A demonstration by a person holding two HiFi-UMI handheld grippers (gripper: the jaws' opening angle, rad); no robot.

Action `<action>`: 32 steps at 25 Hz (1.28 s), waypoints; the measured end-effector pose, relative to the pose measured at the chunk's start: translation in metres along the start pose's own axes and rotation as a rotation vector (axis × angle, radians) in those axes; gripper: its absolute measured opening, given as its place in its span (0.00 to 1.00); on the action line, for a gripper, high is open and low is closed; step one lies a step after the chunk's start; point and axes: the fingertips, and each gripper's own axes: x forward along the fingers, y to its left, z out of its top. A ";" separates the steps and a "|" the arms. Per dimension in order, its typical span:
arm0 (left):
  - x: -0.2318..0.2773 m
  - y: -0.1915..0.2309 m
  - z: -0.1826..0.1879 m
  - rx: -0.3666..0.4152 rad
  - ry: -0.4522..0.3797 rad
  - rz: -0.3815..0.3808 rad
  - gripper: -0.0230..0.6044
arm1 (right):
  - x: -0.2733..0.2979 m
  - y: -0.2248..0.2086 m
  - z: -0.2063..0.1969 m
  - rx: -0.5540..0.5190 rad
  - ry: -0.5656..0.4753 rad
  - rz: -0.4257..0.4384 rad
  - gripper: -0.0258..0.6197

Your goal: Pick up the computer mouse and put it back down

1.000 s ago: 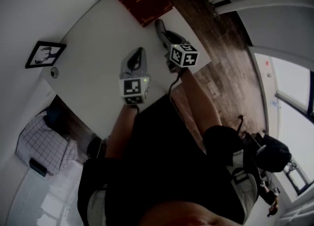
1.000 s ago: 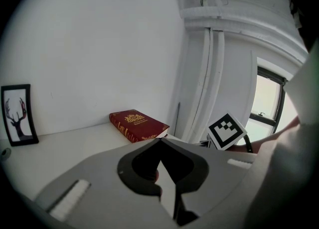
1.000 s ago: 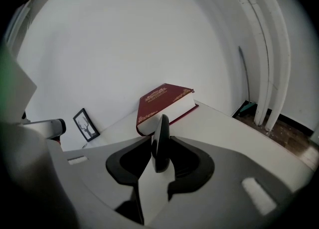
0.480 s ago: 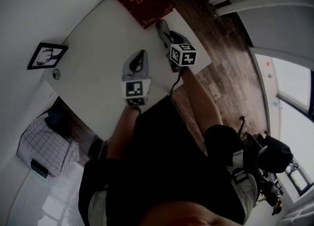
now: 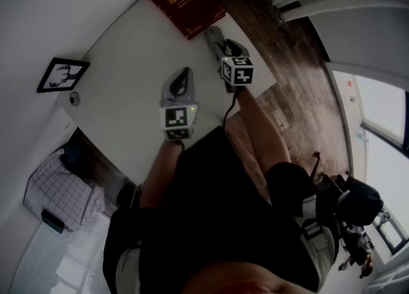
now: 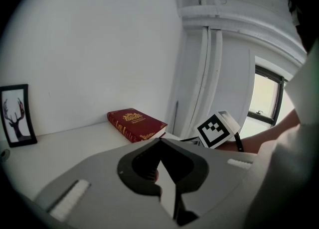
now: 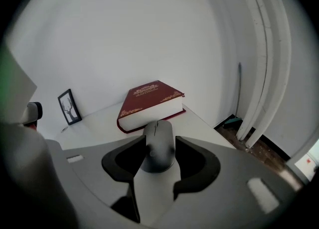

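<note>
Right tongs (image 7: pixel 160 138): jaws have just been opening and now stand apart. The grey computer mouse (image 7: pixel 157 146) sits between them, released, with the jaw faces close along its sides. It appears to rest on the white counter (image 5: pixel 128 62), nose toward the dark red hardback book with the gold crest (image 7: pixel 149 98) and just short of it.
Left tongs (image 6: pixel 160 142): jaws closed tip to tip, nothing between them; held over the counter left of the right tongs.

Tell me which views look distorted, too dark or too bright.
Head view: fisheye bends the table edge, the window is washed out, the person's clothing nearly black. Left gripper view: dark border, bright window. Right gripper view: same border, computer mouse sharp.
</note>
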 end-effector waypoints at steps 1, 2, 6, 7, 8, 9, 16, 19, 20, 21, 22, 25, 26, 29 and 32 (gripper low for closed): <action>0.000 -0.003 0.002 -0.018 -0.001 -0.008 0.04 | 0.000 -0.002 0.000 -0.002 0.000 -0.006 0.36; 0.001 -0.005 0.004 -0.037 -0.005 -0.015 0.04 | 0.000 -0.003 0.001 -0.004 0.000 -0.006 0.36; 0.001 -0.006 0.005 -0.004 -0.010 -0.009 0.04 | -0.002 -0.003 0.003 -0.022 0.003 -0.006 0.35; 0.001 -0.008 0.009 -0.021 -0.023 -0.013 0.04 | -0.003 -0.003 0.003 -0.024 0.002 -0.008 0.34; 0.000 -0.010 0.013 -0.038 -0.031 -0.017 0.04 | -0.004 -0.002 0.003 -0.028 -0.001 -0.010 0.33; 0.000 -0.011 0.014 -0.047 -0.036 -0.020 0.04 | -0.006 -0.001 0.004 -0.034 -0.005 -0.012 0.33; -0.009 -0.010 0.008 0.013 -0.022 0.007 0.04 | -0.029 0.014 0.023 -0.064 -0.064 0.003 0.29; -0.014 -0.013 0.006 0.028 -0.025 0.018 0.04 | -0.048 0.024 0.032 -0.043 -0.111 0.016 0.22; -0.015 -0.016 0.007 0.026 -0.038 0.018 0.04 | -0.055 0.026 0.035 -0.037 -0.127 0.018 0.20; -0.016 -0.019 0.009 0.025 -0.048 0.017 0.04 | -0.063 0.029 0.037 -0.036 -0.141 0.018 0.18; -0.018 -0.022 0.010 0.028 -0.054 0.016 0.04 | -0.070 0.031 0.040 -0.040 -0.153 0.017 0.16; -0.022 -0.032 0.015 0.036 -0.068 0.018 0.04 | -0.088 0.037 0.046 -0.078 -0.182 0.016 0.11; -0.024 -0.036 0.017 0.039 -0.070 0.019 0.04 | -0.094 0.039 0.048 -0.093 -0.191 0.017 0.10; -0.033 -0.047 0.025 0.057 -0.072 0.024 0.04 | -0.113 0.043 0.053 -0.123 -0.217 0.028 0.09; -0.042 -0.057 0.031 0.072 -0.094 0.035 0.04 | -0.135 0.049 0.058 -0.135 -0.246 0.052 0.07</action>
